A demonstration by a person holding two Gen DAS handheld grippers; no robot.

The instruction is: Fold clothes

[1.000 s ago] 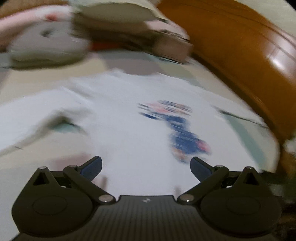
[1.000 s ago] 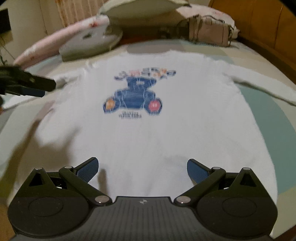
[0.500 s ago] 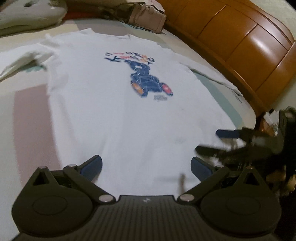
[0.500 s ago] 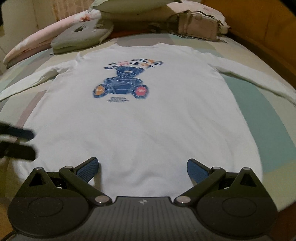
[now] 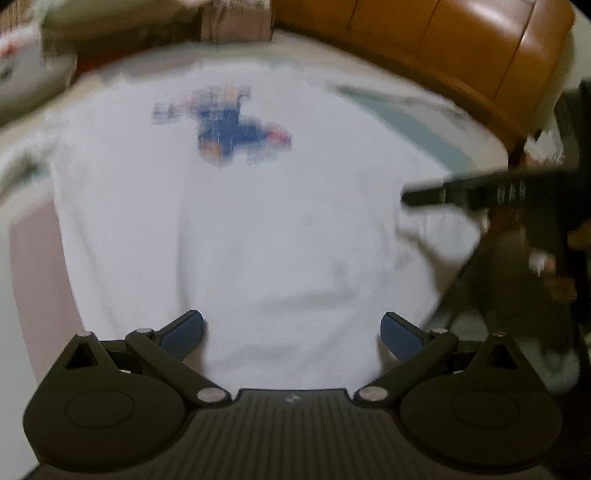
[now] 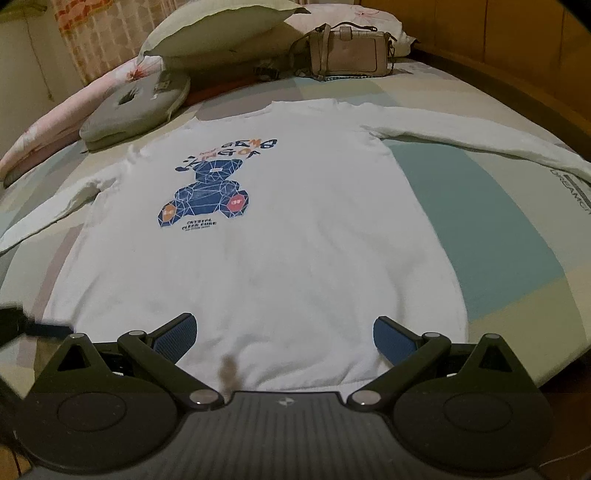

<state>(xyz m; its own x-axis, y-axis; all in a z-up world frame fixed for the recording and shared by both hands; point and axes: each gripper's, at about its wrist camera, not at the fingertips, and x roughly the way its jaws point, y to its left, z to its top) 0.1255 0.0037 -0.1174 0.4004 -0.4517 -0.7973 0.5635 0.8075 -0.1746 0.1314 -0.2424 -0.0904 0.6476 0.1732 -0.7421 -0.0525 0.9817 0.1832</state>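
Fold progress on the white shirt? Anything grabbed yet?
Done: the white shirt lies flat, print up, on the bed, both sleeves spread out. In hand: nothing; the left tool and right tool are open near the hem. Left: every fold.

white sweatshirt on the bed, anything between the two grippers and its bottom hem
Nothing visible. The white sweatshirt lies flat and bare, its hem right in front of the open right gripper and open left gripper. The handbag and pillows sit beyond the collar.
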